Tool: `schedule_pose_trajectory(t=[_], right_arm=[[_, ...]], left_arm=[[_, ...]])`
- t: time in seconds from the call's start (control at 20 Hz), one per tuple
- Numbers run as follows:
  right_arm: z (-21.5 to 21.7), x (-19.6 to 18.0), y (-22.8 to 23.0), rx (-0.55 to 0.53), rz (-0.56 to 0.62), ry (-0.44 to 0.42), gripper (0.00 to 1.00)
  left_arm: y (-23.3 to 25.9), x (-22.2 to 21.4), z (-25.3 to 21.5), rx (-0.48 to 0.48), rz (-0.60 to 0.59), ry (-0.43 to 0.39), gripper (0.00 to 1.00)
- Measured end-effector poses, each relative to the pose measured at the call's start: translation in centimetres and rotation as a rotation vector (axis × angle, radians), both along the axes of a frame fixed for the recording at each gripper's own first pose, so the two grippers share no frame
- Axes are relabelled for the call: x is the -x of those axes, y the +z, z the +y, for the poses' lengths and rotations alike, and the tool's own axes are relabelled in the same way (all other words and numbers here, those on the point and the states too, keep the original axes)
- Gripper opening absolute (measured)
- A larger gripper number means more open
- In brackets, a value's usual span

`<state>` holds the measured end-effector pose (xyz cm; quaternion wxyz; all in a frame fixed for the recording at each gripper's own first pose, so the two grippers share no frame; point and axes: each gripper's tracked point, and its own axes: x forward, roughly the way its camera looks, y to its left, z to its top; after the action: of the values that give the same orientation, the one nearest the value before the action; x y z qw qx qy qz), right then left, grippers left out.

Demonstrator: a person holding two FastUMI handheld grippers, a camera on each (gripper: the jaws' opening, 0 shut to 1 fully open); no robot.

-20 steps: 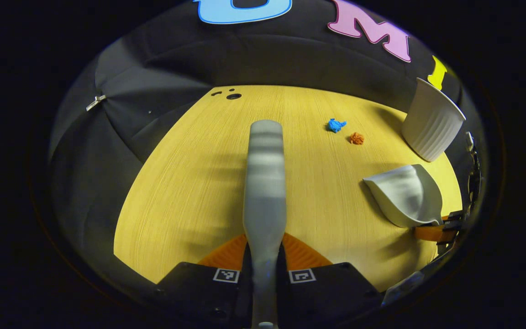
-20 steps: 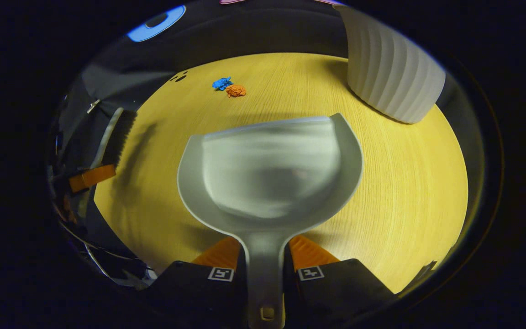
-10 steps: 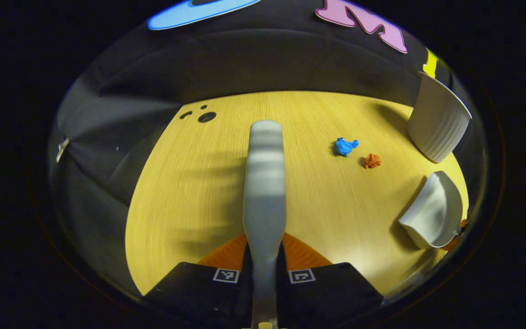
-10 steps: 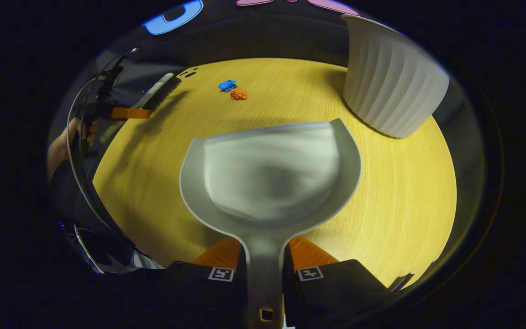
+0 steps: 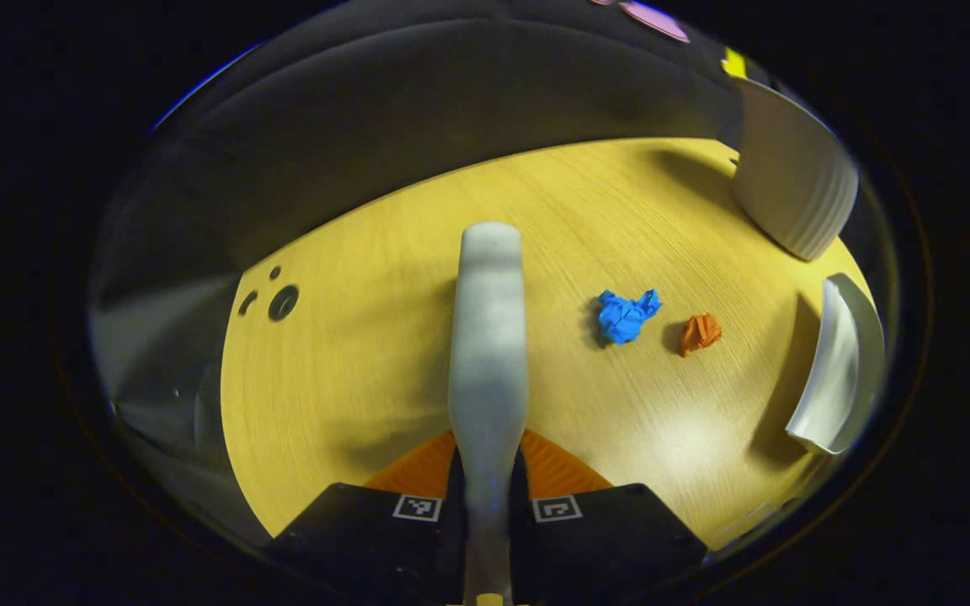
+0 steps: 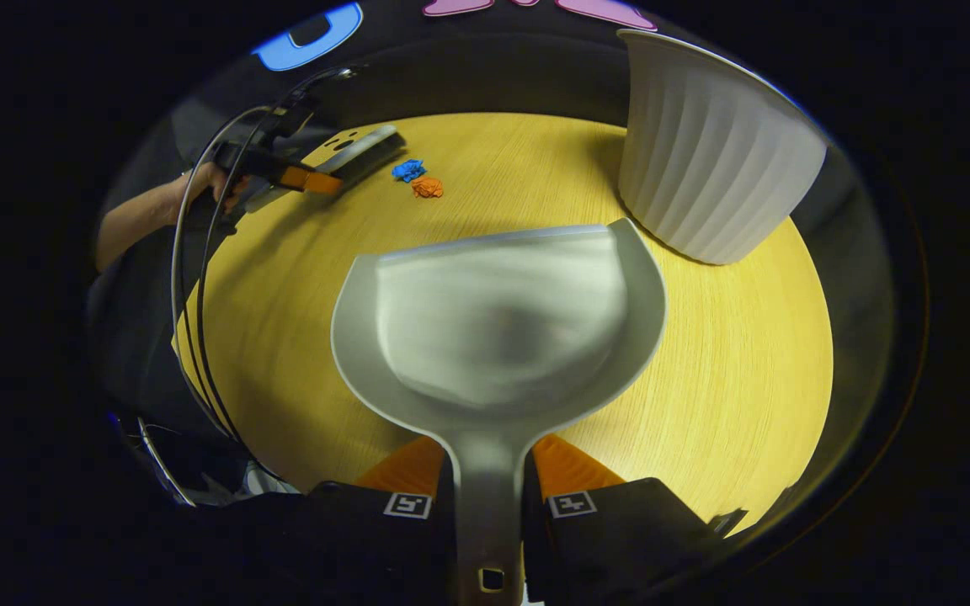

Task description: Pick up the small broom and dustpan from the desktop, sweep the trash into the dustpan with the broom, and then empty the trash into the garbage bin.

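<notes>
1. We pinch the broom (image 5: 489, 337) handle in our left tongs (image 5: 487, 471), near blue scrap (image 5: 625, 315) and orange scrap (image 5: 699, 332) on the counter (image 5: 367, 353).
2. Right tongs (image 6: 489, 480) clamp the dustpan (image 6: 498, 328) handle; light, stiff plastic, we judge. The scraps look featherlight.

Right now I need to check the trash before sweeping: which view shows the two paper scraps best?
The left gripper view: the blue scrap and orange scrap lie large and unobstructed on the desktop, right of the broom. The right gripper view shows them small and far off, beyond the dustpan.
</notes>
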<state>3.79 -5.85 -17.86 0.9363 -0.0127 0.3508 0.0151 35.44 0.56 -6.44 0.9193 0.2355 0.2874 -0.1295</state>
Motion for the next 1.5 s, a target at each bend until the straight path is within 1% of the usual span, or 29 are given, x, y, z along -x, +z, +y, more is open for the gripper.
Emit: schedule_pose_trajectory(t=[0.15, 0.25, 0.35, 0.45, 0.5, 0.6, 0.7, 0.8, 0.85, 0.9, 0.95, 1.0, 1.05, 1.1, 1.15, 1.25, 1.3, 1.4, 1.45, 1.5], right_arm=[[0.1, -0.1, -0.6, -0.009, 0.001, 0.003, 0.35], [0.0, 0.1, -1.6, -0.001, 0.023, 0.014, 0.35], [-0.1, 0.3, -2.6, 0.016, 0.044, 0.028, 0.35], [0.2, 0.4, -2.8, 0.005, 0.051, 0.040, 0.35], [0.1, 0.4, -2.9, 0.003, 0.057, 0.043, 0.35], [-0.1, 0.4, -3.3, 0.015, 0.069, 0.051, 0.35], [-0.1, 0.5, -3.7, 0.037, 0.079, 0.060, 0.35], [0.0, 0.7, -4.0, 0.052, 0.089, 0.066, 0.35], [-0.1, 0.7, -4.1, 0.053, 0.090, 0.070, 0.35], [-0.2, 0.6, -4.2, 0.056, 0.086, 0.072, 0.36], [-0.2, 0.8, -4.2, 0.056, 0.085, 0.078, 0.35], [-0.2, 0.7, -4.3, 0.058, 0.086, 0.079, 0.36], [-0.2, 0.7, -4.1, 0.059, 0.080, 0.084, 0.39], [-0.3, 0.7, -4.2, 0.061, 0.082, 0.087, 0.35], [-0.3, 0.6, -4.2, 0.062, 0.076, 0.089, 0.35], [-0.3, 0.6, -4.3, 0.066, 0.065, 0.099, 0.35], [-0.4, 0.7, -4.4, 0.072, 0.058, 0.106, 0.35], [-0.6, 0.9, -4.5, 0.078, 0.040, 0.117, 0.35], [-0.6, 0.6, -4.7, 0.076, 0.034, 0.117, 0.31], [-0.6, 0.5, -4.7, 0.073, 0.027, 0.115, 0.35]], left_arm=[[-0.1, -0.7, -1.6, -0.066, 0.022, -0.072, 0.25], [-0.2, -0.6, -2.7, -0.114, 0.035, -0.136, 0.25], [-0.9, 0.4, -3.8, -0.160, 0.071, -0.190, 0.25], [-1.5, 1.4, -5.2, -0.196, 0.088, -0.261, 0.26], [-1.8, 1.9, -5.7, -0.222, 0.094, -0.297, 0.24], [-2.3, 2.9, -7.1, -0.264, 0.103, -0.348, 0.25], [-2.6, 4.1, -8.4, -0.281, 0.117, -0.394, 0.26], [-3.2, 5.6, -10.0, -0.290, 0.142, -0.458, 0.25], [-3.6, 6.3, -10.6, -0.300, 0.156, -0.491, 0.24], [-4.0, 7.2, -11.3, -0.307, 0.170, -0.528, 0.27], [-4.5, 8.3, -12.1, -0.313, 0.190, -0.563, 0.27], [-5.1, 9.5, -12.6, -0.313, 0.212, -0.593, 0.27], [-5.8, 10.8, -13.4, -0.309, 0.239, -0.622, 0.27], [-6.3, 12.4, -14.1, -0.300, 0.268, -0.647, 0.27], [-6.8, 14.1, -14.8, -0.286, 0.302, -0.665, 0.25], [-7.1, 17.8, -16.0, -0.223, 0.366, -0.704, 0.24], [-7.0, 19.1, -16.3, -0.186, 0.393, -0.711, 0.27], [-6.7, 20.4, -16.1, -0.099, 0.428, -0.677, 0.25], [-6.4, 20.7, -16.0, -0.067, 0.425, -0.653, 0.25], [-6.1, 20.6, -15.6, -0.038, 0.406, -0.624, 0.25]])
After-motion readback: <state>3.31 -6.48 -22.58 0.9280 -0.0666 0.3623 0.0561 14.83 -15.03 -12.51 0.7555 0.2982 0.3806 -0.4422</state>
